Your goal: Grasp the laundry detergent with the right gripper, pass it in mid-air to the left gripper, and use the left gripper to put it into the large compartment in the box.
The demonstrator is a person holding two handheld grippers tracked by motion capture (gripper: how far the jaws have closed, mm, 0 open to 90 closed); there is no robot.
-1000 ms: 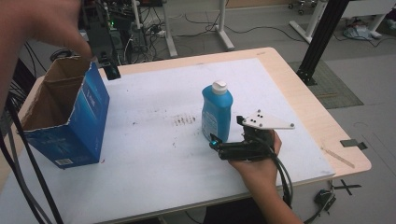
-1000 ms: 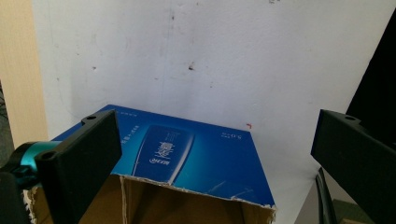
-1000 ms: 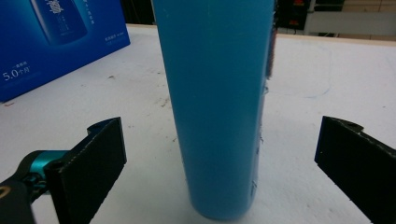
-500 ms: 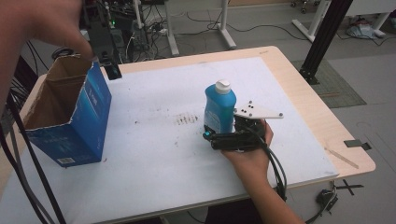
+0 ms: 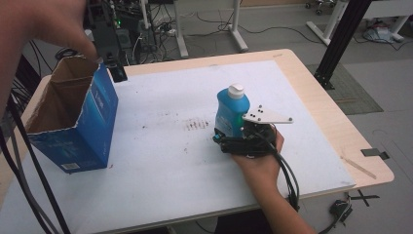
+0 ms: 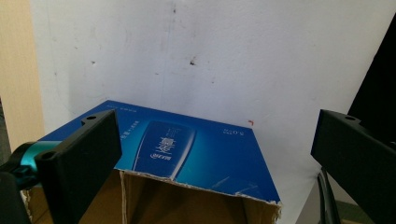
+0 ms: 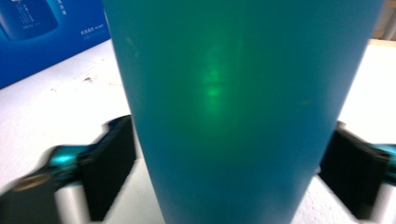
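My right gripper (image 5: pixel 233 140) has slid left along the bench (image 5: pixel 160 161) to the middle right of the high picture, and now its jaws sit on both sides of the blue bottle (image 5: pixel 232 111), close in but I cannot tell if they pinch it yet. The bottle stands up straight, so I think I am about to grab it. My left gripper (image 6: pixel 219 154) has its jaws spread wide over the open blue box (image 5: pixel 73 119) at the left.
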